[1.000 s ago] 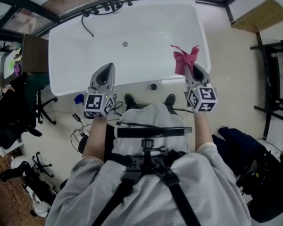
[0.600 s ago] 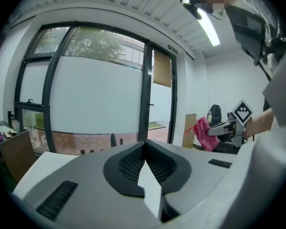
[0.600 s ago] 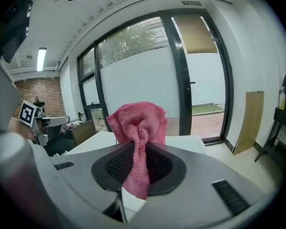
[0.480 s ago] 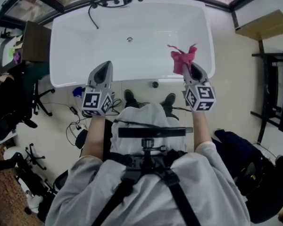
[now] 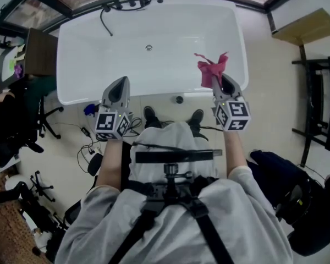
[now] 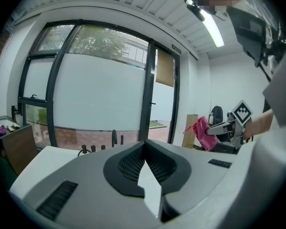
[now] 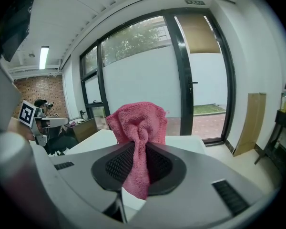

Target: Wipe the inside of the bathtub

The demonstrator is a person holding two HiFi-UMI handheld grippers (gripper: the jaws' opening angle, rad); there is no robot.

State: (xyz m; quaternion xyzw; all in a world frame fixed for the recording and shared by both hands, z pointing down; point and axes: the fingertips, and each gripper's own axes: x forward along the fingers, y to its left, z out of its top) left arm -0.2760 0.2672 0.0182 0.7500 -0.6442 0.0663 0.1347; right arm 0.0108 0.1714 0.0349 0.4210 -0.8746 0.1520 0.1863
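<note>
Head view: both grippers held over the near rim of the white bathtub [image 5: 154,95].
On the right gripper [image 5: 220,80] the jaws are clamped on a pink cloth [image 5: 212,69], which bunches above the pads and hangs below them in the right gripper view; it sits above the tub's near right corner. On the left gripper [image 5: 120,87] the jaws are pressed together with nothing between, well apart from the other tool. Markings: black-and-white square patterns on each cube [image 5: 232,116]; a small sign [image 6: 176,49] above the door is too small to read.
</note>
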